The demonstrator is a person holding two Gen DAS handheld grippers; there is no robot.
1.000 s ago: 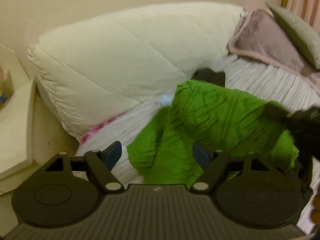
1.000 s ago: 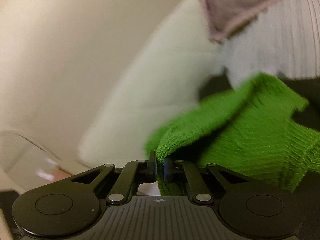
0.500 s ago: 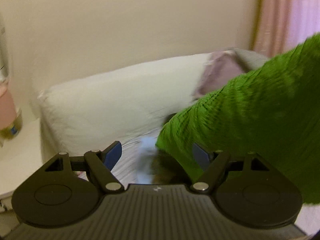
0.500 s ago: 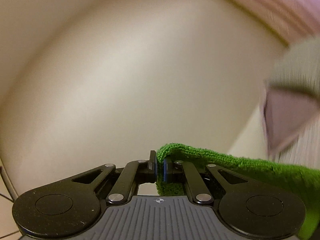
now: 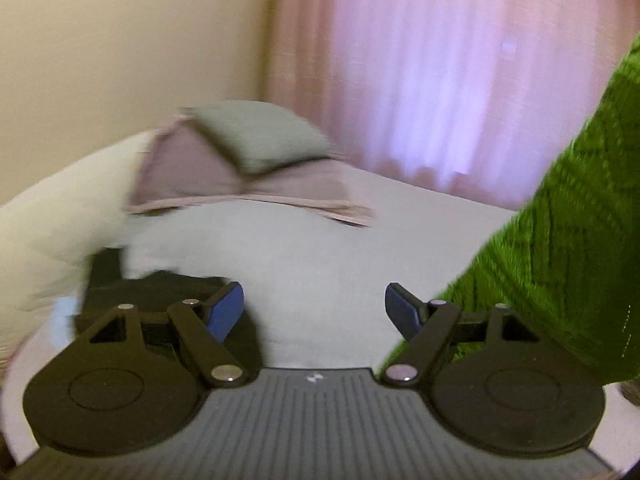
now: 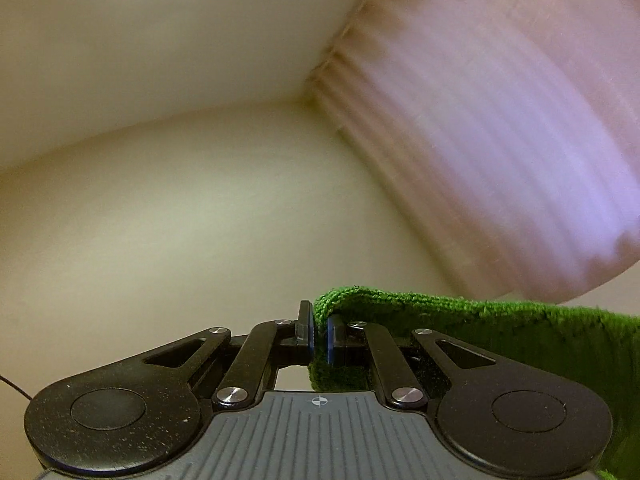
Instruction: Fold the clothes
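Note:
A green knitted sweater [image 5: 560, 240] hangs in the air at the right of the left wrist view, above the bed. My right gripper [image 6: 319, 338] is shut on an edge of the green sweater [image 6: 460, 316] and points up at the wall and ceiling. My left gripper [image 5: 314, 310] is open and empty, low over the pale bed sheet [image 5: 320, 256], to the left of the hanging sweater. A dark garment [image 5: 132, 292] lies on the bed behind its left finger.
A white duvet [image 5: 60, 216] is bunched at the left. A mauve pillow [image 5: 224, 176] and a grey cushion [image 5: 256, 136] lie at the head of the bed. A pink curtain [image 5: 440, 80] hangs behind; it also shows in the right wrist view [image 6: 500, 140].
My right gripper has lifted the green sweater up off the bed. My left gripper has swung right, from the duvet side towards the pillows and curtain, still open.

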